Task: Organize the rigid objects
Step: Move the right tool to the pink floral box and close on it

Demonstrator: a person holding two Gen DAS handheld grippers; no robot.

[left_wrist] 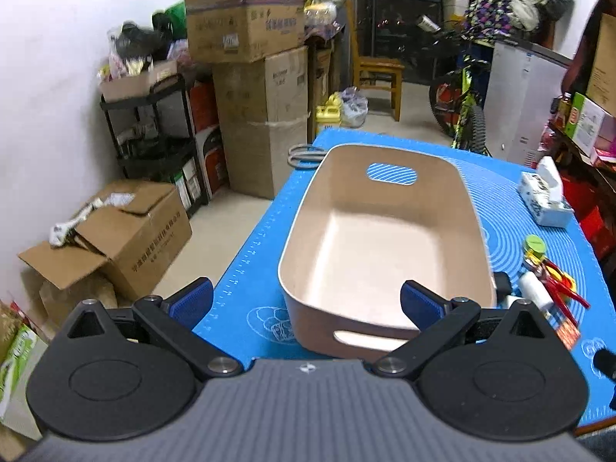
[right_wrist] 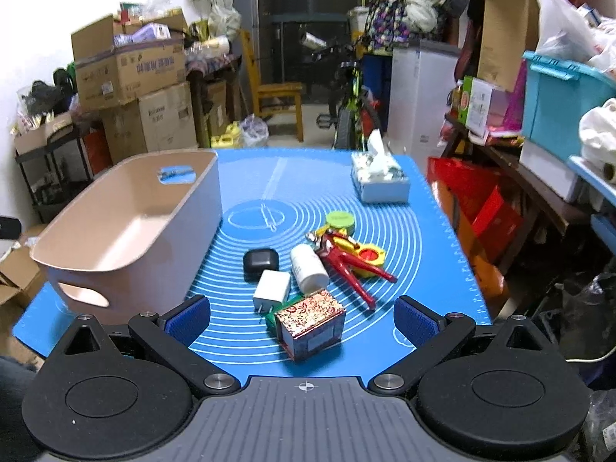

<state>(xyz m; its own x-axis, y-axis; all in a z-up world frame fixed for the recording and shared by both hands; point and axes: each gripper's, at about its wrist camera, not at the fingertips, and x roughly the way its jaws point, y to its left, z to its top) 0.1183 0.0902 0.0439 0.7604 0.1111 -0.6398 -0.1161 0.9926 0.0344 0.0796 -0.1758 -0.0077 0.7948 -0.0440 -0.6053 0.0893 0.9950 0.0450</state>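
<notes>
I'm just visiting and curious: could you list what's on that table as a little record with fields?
surface: blue mat
bin: beige, empty, on the mat's left
pile right of bin: black case, white charger, white bottle, red pliers, green lid, patterned box
far corner: tissue box
left gripper: open, empty
right gripper: open, empty
</notes>
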